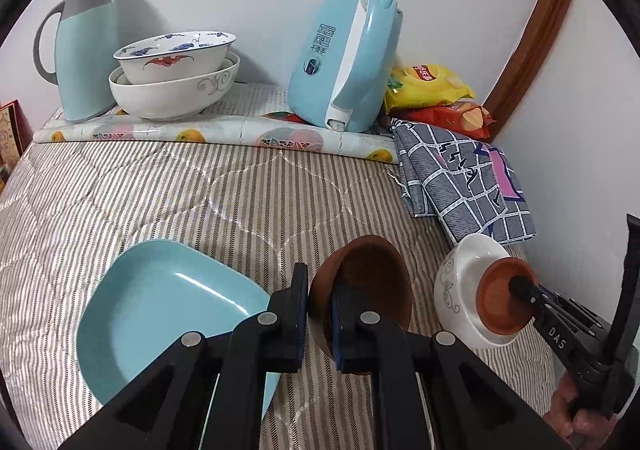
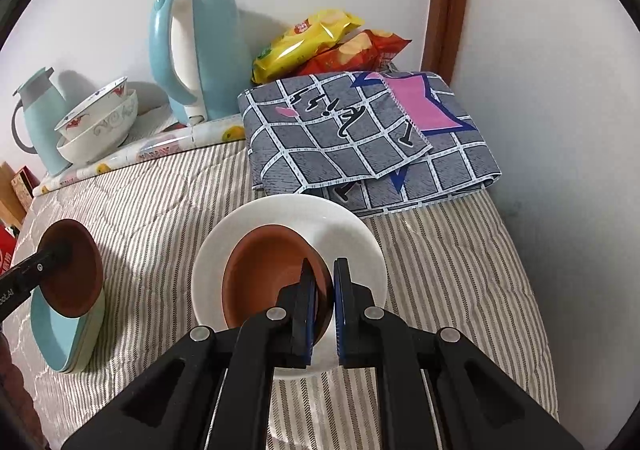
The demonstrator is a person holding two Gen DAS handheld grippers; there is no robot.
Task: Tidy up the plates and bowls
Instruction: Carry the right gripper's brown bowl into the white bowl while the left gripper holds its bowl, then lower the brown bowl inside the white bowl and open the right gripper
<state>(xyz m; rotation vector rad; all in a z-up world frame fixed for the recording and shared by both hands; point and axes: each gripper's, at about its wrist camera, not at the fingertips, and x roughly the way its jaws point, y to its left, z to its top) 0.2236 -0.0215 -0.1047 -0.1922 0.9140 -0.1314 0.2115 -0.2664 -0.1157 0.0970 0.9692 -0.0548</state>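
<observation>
While the left gripper (image 1: 320, 314) pinched the rim of a dark brown bowl (image 1: 368, 278), its jaws nearly closed on the wall, the bowl hung tilted beside the blue square plate (image 1: 160, 314) on the striped quilt (image 1: 200, 189). Two larger bowls (image 1: 176, 73) were nested at the back by the thermos (image 1: 84, 49), probably the pattern being followed.

From the right wrist, the right gripper (image 2: 325, 302) was clamped just as narrowly on the edge of a terracotta bowl (image 2: 264, 274) sitting inside a white bowl (image 2: 352, 238); gripping the rim likely allowed lowering or lifting without tipping. The kettle (image 2: 200, 49) and folded cloth (image 2: 360, 129) stood behind.
</observation>
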